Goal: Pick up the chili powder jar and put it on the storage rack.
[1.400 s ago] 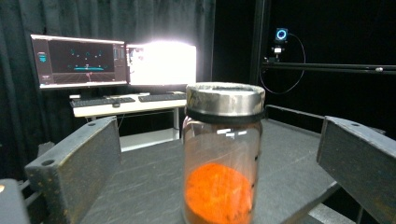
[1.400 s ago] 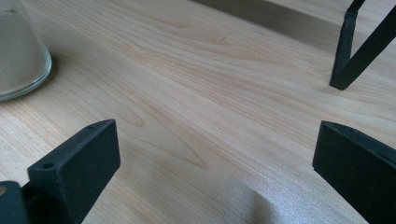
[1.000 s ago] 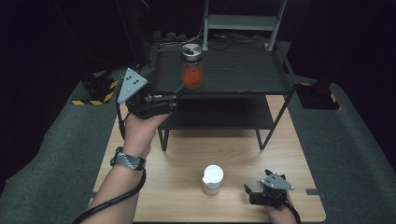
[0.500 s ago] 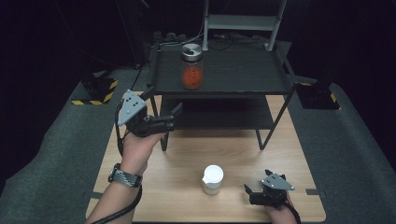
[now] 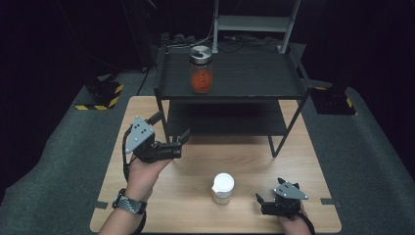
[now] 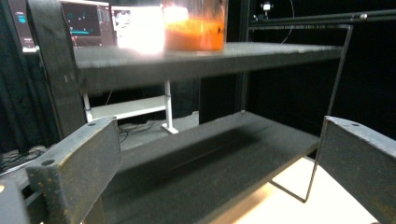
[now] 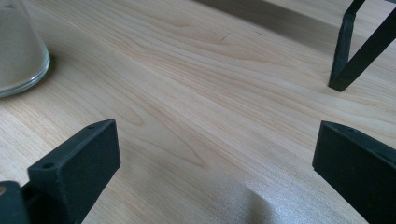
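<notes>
While both tools stand spread and empty, we judge the white-lidded jar (image 5: 222, 189) on the bench (image 5: 195, 161), between left tool (image 5: 169, 142) and right tool (image 5: 266, 200), rigid, slippery glass, best gripped around its body.

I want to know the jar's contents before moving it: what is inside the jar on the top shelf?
The jar holds something orange-red that fills its lower part; what it is can't be told. Its metal lid covers the top.
</notes>
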A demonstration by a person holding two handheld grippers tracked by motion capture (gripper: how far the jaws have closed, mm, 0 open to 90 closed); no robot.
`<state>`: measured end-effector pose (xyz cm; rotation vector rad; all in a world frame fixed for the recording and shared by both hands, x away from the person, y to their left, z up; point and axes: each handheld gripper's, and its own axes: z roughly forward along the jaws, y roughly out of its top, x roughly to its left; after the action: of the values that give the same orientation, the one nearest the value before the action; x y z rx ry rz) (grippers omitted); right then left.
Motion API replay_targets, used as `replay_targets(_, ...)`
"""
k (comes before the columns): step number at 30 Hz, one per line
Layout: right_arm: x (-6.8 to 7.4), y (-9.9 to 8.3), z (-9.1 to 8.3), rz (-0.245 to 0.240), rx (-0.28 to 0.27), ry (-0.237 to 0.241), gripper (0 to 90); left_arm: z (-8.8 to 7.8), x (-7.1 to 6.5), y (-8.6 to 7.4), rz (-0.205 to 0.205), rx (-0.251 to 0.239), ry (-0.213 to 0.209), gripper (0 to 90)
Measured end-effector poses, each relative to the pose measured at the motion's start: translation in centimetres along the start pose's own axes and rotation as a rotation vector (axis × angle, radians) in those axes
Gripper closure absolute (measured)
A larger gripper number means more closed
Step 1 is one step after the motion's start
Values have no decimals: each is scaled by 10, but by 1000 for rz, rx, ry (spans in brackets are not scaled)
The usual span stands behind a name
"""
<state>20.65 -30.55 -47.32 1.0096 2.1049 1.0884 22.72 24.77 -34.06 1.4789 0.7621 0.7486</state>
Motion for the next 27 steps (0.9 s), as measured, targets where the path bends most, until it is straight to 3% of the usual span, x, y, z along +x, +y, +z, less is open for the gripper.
replay_targets(19, 1, 0, 0, -8, 2, -1, 0, -15, -8, -51, -9, 95, -12, 5)
replay_targets(27, 1, 0, 0, -10, 1, -2, 0, -20, -10, -80, -34, 140, -6, 5)
